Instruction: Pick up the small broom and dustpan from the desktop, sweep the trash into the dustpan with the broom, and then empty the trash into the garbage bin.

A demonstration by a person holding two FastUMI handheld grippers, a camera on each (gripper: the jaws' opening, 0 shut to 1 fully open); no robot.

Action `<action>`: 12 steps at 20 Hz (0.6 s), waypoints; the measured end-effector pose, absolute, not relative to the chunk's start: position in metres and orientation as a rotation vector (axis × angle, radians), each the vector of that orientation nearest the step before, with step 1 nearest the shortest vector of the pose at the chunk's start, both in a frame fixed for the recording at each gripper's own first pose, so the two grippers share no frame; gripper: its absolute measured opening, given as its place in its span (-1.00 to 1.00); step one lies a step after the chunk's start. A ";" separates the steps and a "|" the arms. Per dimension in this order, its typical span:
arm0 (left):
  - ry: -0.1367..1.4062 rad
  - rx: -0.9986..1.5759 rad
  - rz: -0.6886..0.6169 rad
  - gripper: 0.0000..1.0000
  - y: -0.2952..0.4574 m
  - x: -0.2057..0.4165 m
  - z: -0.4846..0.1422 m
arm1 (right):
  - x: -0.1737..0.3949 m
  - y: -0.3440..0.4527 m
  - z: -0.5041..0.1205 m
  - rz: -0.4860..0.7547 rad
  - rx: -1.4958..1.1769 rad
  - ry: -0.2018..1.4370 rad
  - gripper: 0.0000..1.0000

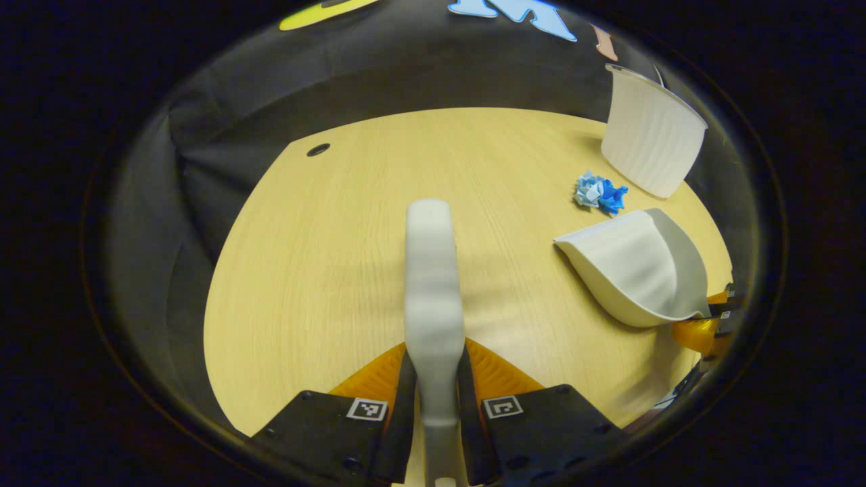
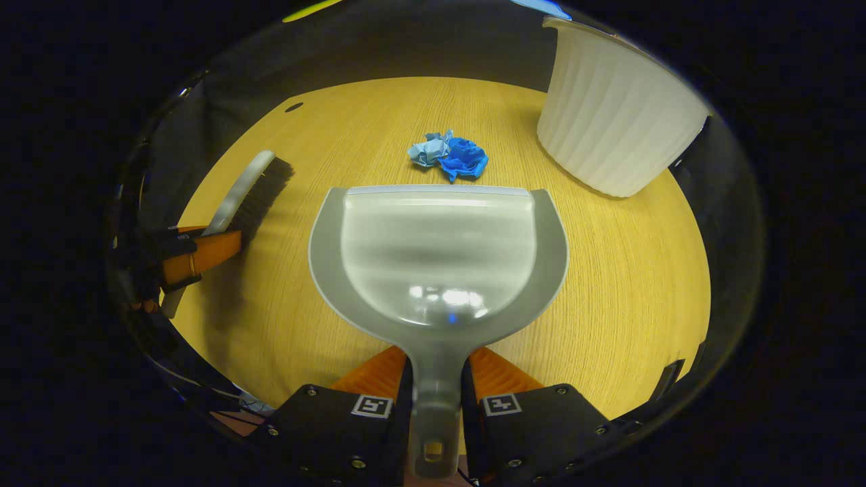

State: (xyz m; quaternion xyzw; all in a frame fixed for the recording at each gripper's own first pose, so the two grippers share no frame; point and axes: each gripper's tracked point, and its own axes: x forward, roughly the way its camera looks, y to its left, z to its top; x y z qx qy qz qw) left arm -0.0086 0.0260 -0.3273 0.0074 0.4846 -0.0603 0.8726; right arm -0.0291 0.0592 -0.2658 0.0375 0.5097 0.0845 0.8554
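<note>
Both tools are in hand; the pick-up step looks finished and the sweeping not yet begun.

Left gripper view: left claw [image 1: 435,406] clamped on the pale grey plastic handle of the small broom [image 1: 431,284], which runs forward above the light wood-grain tabletop [image 1: 325,257]. Bristles hidden from this angle. To the right, the grey plastic dustpan [image 1: 632,267] sits low by the tabletop, held by the right claw [image 1: 710,321] at the edge. Beyond its lip lies the crumpled blue paper trash [image 1: 599,192], and behind that the white ribbed garbage bin [image 1: 651,132].

Right gripper view: right claw clamped on the dustpan's handle, pan mouth facing the trash, which lies just beyond the lip, apart from it. Bin stands near, to the right. Broom at far left, dark bristles pointing towards the tabletop, well apart from the trash.

Judgement: next, the broom must travel round behind the paper and draw it towards the pan, with the lip kept flat on the tabletop so the wad doesn't slip under.
</note>
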 end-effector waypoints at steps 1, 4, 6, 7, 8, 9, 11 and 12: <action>1.014 0.021 -0.130 -0.23 0.024 -0.007 -0.327 | -0.031 0.055 -0.265 0.194 0.071 1.065 -0.32; 1.019 0.013 -0.137 -0.25 0.014 0.006 -0.326 | -0.027 0.039 -0.265 0.249 0.029 1.049 -0.32; 1.020 0.007 -0.136 -0.25 0.009 0.017 -0.324 | -0.022 0.027 -0.268 0.288 0.003 1.041 -0.32; 1.024 0.010 -0.137 -0.25 0.005 0.022 -0.325 | -0.020 0.022 -0.270 0.307 -0.009 1.038 -0.32; 1.027 0.018 -0.141 -0.30 0.002 0.027 -0.325 | -0.021 0.016 -0.269 0.323 -0.022 1.040 -0.32; 1.029 0.029 -0.146 -0.25 -0.002 0.032 -0.324 | -0.019 0.011 -0.268 0.337 -0.032 1.041 -0.32; 1.027 0.055 -0.171 -0.30 -0.011 0.044 -0.324 | -0.015 0.004 -0.268 0.358 -0.051 1.030 -0.32; 1.024 0.070 -0.184 -0.26 -0.015 0.050 -0.324 | -0.013 0.002 -0.269 0.365 -0.059 1.021 -0.32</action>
